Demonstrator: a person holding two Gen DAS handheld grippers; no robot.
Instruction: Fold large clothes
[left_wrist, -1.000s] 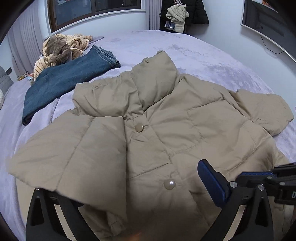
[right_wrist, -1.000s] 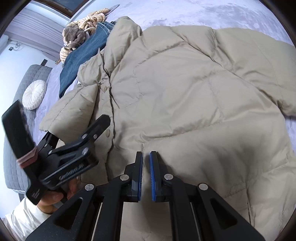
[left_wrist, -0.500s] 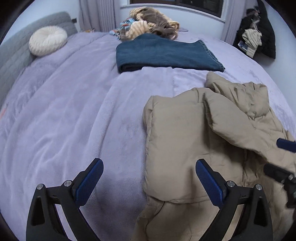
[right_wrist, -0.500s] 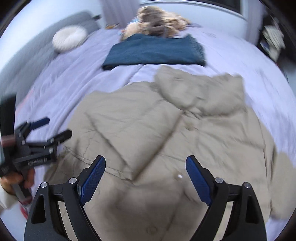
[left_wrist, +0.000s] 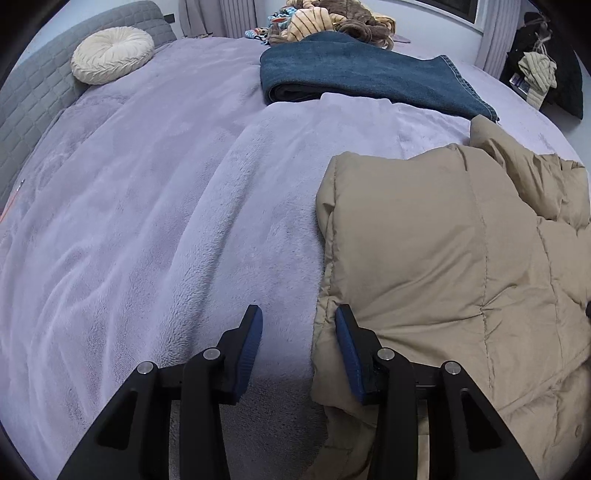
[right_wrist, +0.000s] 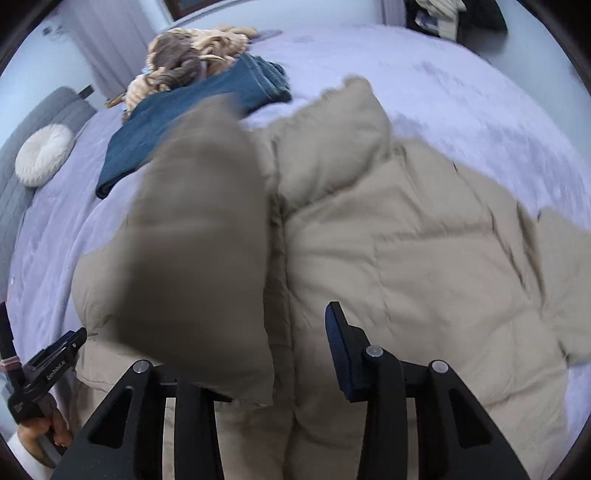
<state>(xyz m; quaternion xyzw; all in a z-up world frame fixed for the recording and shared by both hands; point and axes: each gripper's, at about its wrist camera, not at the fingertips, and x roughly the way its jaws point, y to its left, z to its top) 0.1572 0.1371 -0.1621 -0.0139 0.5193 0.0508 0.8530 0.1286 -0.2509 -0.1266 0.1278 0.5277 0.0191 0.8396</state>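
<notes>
A tan puffer jacket (left_wrist: 443, 258) lies spread on the lilac bed cover (left_wrist: 166, 221). My left gripper (left_wrist: 298, 314) points down at the jacket's left edge. That edge lies between the closing jaws, beside the right pad, and the left pad is still apart from it. In the right wrist view the jacket (right_wrist: 424, 258) fills the middle. A blurred, raised flap of the jacket (right_wrist: 195, 240) hides the left finger of my right gripper (right_wrist: 293, 314). Its jaws are closing, and a gap shows between the flap and the right pad (right_wrist: 340, 350). At the lower left of that view a hand (right_wrist: 40, 435) holds the left gripper (right_wrist: 48, 365).
Folded blue jeans (left_wrist: 362, 77) lie beyond the jacket, with a pile of striped and brown clothes (left_wrist: 332, 18) behind them. A round white cushion (left_wrist: 110, 55) leans on the grey headboard (left_wrist: 29, 96). Dark clothes (left_wrist: 543, 62) hang at the back right.
Both grippers' jaws have narrowed from wide open. The left gripper has settled at the jacket's left edge. A jacket flap has come up in front of the right gripper's left finger.
</notes>
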